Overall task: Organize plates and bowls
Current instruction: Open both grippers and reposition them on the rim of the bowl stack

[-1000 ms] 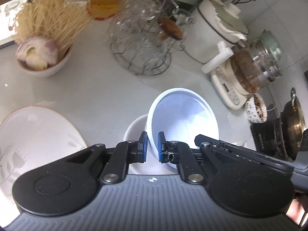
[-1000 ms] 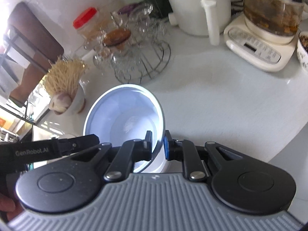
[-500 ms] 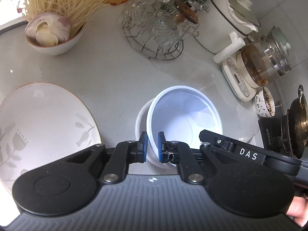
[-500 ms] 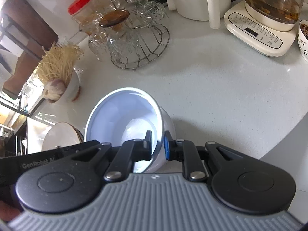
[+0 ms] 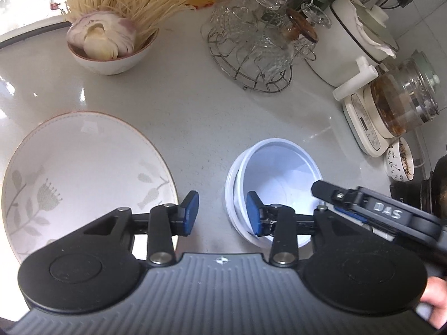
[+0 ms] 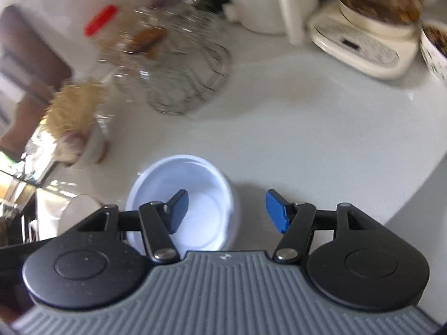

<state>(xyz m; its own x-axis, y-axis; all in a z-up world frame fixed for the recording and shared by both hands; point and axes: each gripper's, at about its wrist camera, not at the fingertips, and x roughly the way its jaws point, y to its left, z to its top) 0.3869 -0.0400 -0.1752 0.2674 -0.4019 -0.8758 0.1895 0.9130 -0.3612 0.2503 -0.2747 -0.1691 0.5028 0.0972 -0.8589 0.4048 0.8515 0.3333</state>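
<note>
With both sets of jaws spread wide and nothing between them, the left gripper (image 5: 222, 211) and the right gripper (image 6: 226, 212) have let go of the white bowls (image 5: 275, 178), so the nesting step looks finished. One bowl sits inside the other, slightly off-centre, standing on the pale desk (image 5: 195, 106) toward its near edge. The left gripper's right pad hangs over the stack's rim, and whether it touches is unclear. Just left of the stack lies the large patterned plate (image 5: 83, 173), apart from it. The next move probably calls for lifting clear of the rim without nudging the stack, then turning to the plate, whose low flat edge would need a shallow, careful pinch.
</note>
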